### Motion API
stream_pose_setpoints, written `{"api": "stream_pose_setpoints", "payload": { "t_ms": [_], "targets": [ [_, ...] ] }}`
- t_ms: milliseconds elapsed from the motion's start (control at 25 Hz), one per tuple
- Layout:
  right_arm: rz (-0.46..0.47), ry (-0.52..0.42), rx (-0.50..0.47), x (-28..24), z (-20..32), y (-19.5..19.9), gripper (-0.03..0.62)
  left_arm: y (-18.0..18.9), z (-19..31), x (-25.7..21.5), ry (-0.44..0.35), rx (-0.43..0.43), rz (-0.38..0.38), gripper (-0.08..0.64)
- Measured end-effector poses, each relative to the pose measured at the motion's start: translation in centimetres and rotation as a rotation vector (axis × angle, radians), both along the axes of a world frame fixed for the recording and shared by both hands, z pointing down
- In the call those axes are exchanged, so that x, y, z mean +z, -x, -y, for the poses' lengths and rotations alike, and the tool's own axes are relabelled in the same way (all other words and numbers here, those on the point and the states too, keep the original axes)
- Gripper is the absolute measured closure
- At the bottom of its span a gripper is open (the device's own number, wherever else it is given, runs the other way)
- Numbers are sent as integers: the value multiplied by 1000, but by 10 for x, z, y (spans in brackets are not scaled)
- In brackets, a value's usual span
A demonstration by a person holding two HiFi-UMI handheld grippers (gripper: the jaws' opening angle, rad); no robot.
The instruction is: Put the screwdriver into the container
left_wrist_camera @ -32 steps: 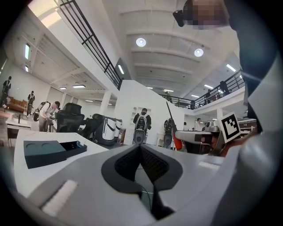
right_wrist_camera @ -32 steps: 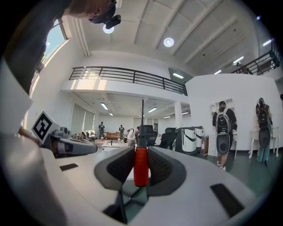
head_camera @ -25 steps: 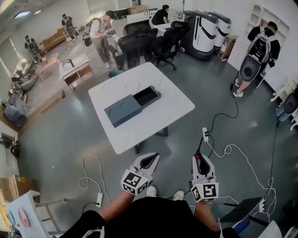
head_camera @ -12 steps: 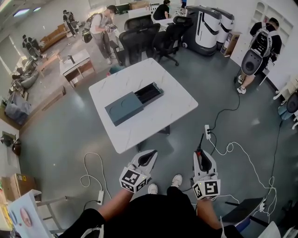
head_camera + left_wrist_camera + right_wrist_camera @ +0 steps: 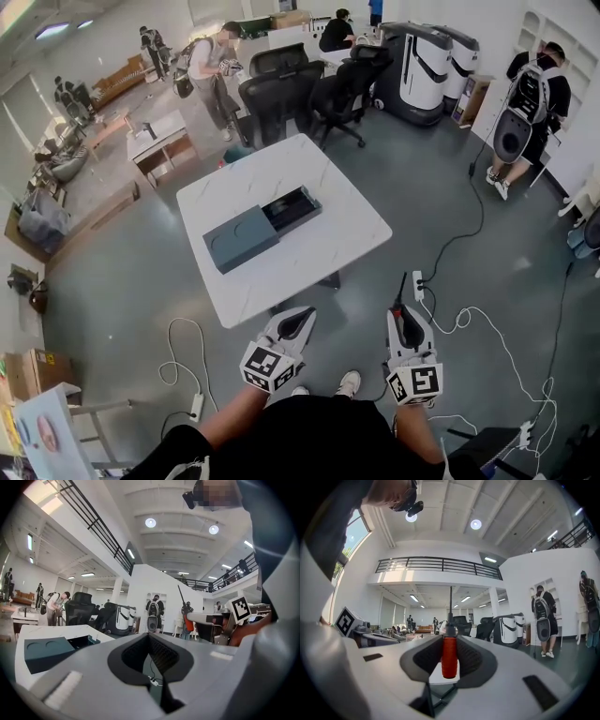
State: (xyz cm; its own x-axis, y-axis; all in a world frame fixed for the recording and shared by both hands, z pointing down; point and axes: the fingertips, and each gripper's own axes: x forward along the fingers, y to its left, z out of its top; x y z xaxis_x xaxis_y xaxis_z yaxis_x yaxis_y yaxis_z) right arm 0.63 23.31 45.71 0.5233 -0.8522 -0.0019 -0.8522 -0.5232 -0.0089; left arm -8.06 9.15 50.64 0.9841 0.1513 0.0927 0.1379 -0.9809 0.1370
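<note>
One white table (image 5: 323,178) stands on open grey floor, with perhaps three black chairs (image 5: 279,92) behind its far edge. On the table's left half lies one dark container (image 5: 242,238), drawer slid open, clear of every edge. Short of the table's near edge, the left gripper (image 5: 298,322) has its jaws pressed together, empty. The right gripper (image 5: 408,324) pinches one red-handled screwdriver (image 5: 449,656). Cables (image 5: 466,307) trail right of the table.
</note>
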Motion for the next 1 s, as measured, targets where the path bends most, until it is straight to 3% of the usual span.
{"api": "stream_pose_setpoints", "payload": {
  "t_ms": [600, 1000],
  "targets": [
    [16, -28, -104, 0, -28, -81, 502, -70, -39, -7, 11, -87, 13, 551],
    [34, -13, -158, 13, 12, -105, 502, -94, -8, 2, 58, -134, 26, 551]
  ]
}}
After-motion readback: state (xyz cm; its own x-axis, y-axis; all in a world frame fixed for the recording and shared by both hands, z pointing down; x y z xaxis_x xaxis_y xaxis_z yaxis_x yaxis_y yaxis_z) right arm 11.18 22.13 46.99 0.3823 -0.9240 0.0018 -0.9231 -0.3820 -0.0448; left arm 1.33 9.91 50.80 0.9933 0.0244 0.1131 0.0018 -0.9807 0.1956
